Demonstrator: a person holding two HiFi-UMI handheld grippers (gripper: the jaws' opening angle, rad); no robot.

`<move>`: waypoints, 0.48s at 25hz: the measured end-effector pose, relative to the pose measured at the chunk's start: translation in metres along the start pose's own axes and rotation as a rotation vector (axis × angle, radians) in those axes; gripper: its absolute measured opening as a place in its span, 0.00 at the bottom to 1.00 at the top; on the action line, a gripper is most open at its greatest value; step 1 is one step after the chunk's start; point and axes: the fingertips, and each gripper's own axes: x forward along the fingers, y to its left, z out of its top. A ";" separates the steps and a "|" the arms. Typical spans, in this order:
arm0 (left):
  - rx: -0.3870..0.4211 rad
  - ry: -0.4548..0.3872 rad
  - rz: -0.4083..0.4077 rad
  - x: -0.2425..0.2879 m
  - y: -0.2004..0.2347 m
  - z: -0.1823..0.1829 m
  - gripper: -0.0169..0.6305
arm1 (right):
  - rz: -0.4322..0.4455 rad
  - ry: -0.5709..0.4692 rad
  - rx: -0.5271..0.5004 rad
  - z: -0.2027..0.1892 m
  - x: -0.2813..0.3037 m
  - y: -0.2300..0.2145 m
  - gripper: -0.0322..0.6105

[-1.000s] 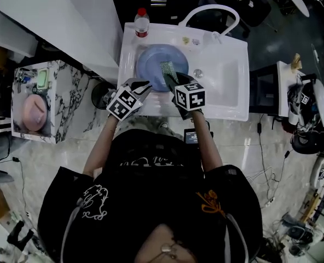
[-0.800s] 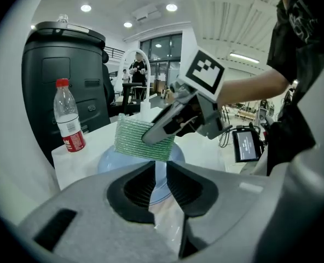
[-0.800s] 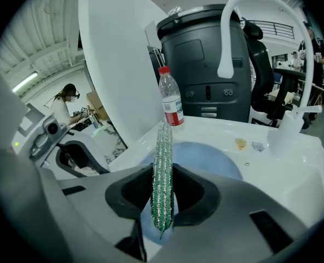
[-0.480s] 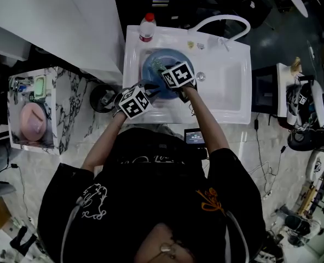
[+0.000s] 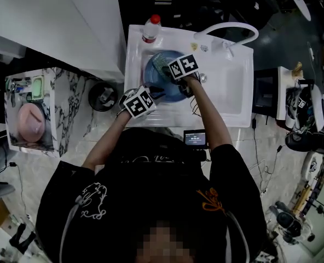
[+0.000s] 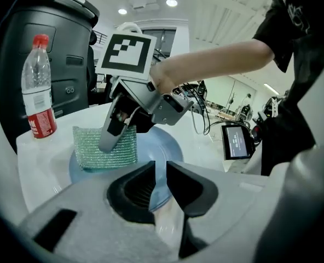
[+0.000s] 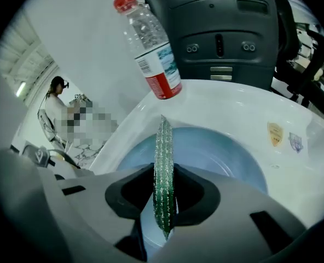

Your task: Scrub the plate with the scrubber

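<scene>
A blue plate (image 5: 170, 84) lies in the left part of the white sink (image 5: 230, 89). My left gripper (image 5: 157, 92) is shut on the plate's near rim, and in the left gripper view the rim runs between the closed jaws of the left gripper (image 6: 161, 175). My right gripper (image 5: 166, 66) is shut on a green mesh scrubber (image 5: 160, 61) and presses it on the plate's far left part. In the right gripper view the scrubber (image 7: 163, 163) stands edge-on between the jaws over the plate (image 7: 222, 158). The left gripper view shows the scrubber (image 6: 91, 147) flat against the plate (image 6: 159, 147).
A red-capped water bottle (image 5: 151, 29) stands at the sink's back left corner, close to the scrubber. A curved white faucet (image 5: 227, 29) arches at the back right. A black bin (image 5: 104, 97) sits left of the sink and a small screen (image 5: 195, 139) below its front edge.
My right gripper has carried the scrubber from the plate's near right side across to its far left part. The left gripper has closed in on the near rim.
</scene>
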 end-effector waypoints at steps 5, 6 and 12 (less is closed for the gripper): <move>-0.024 0.005 -0.017 0.003 0.002 -0.002 0.11 | -0.035 -0.047 0.163 0.002 -0.006 -0.027 0.19; -0.024 0.003 -0.017 0.003 0.002 -0.003 0.11 | -0.038 -0.054 0.189 0.001 -0.008 -0.030 0.19; -0.017 0.043 -0.012 0.005 0.002 -0.008 0.11 | -0.116 -0.083 0.275 -0.009 -0.025 -0.059 0.19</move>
